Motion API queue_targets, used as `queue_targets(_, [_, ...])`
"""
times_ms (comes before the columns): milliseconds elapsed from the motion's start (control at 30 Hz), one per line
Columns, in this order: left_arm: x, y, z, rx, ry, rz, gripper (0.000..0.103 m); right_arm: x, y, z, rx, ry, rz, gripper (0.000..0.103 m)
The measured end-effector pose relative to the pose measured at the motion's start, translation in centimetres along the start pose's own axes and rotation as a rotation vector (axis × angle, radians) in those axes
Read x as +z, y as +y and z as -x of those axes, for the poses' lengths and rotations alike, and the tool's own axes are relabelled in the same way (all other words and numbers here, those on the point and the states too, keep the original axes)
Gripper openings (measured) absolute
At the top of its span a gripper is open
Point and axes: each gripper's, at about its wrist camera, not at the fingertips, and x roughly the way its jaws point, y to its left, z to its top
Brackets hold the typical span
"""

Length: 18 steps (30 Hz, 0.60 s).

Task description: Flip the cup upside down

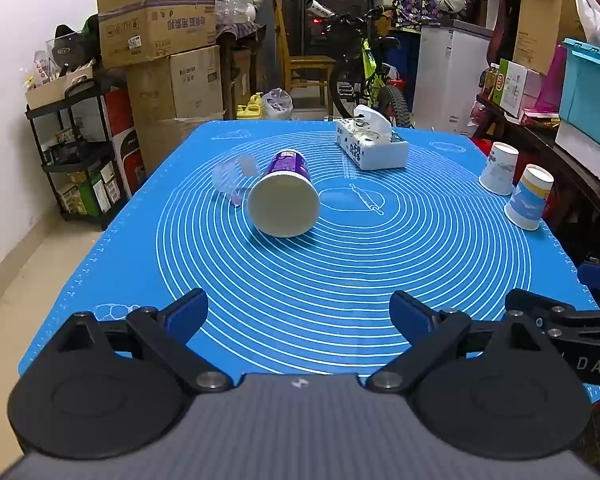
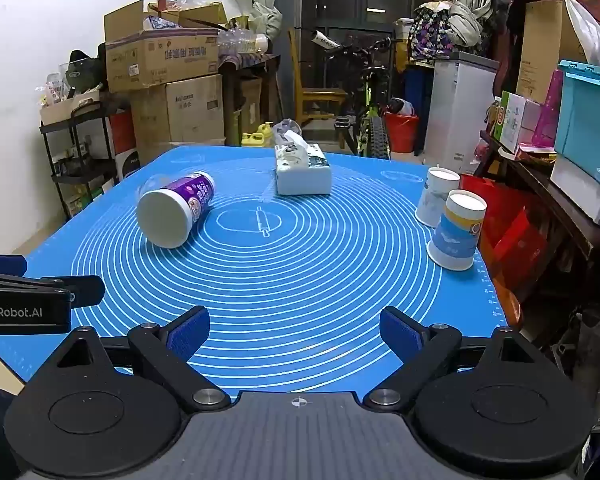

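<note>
The left gripper [image 1: 298,312] hangs low over the near edge of the blue mat [image 1: 420,280], level and pointing straight across the table, its jaws spread wide with nothing between them. Its blue pads [image 1: 188,312] sit well short of the cup. The right gripper [image 2: 294,330] is in much the same pose just to its right, also low over the mat's near edge, jaws spread wide and empty. In the right wrist view the left gripper shows at the left border as a black body with a blue fingertip; in the left wrist view the right one shows likewise at the right border.

The cup [image 1: 284,192] lies on its side on the mat, left of centre and well ahead of both grippers. It is white with a purple printed band around its wall. One round, pale, flat end faces the cameras; whether that is a base or a covered mouth I cannot tell. Its far end is tilted away toward the back left. A clear plastic piece [image 1: 230,178] lies just beside it on the left, blurred.

Behind the cup sits a tissue box [image 1: 372,144]. Two paper cups [image 1: 514,188] stand upside down near the mat's right edge, just beside each other.
</note>
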Motion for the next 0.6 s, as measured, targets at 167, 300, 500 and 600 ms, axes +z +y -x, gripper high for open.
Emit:
queue_targets(167, [0.01,-0.01,0.04,-0.001,-0.007,-0.002,0.097,0.01,0.02,0.1,0.0,-0.004,-0.002,0.093])
queue_targets(300, [-0.09,-0.14,-0.1,-0.001,-0.004,-0.007,0.097,0.04,-0.09,-0.06,-0.003,0.003,-0.006,0.093])
queue_targets(500, [-0.28,0.61,-0.26,-0.003,-0.001,0.006,0.097,0.14,-0.29,0.64,0.006,-0.002,-0.005,0.093])
queue_targets(600, [-0.38,0.28,-0.55,0.001,0.001,0.001,0.097,-0.01,-0.4,0.08,0.006,0.004,-0.01,0.093])
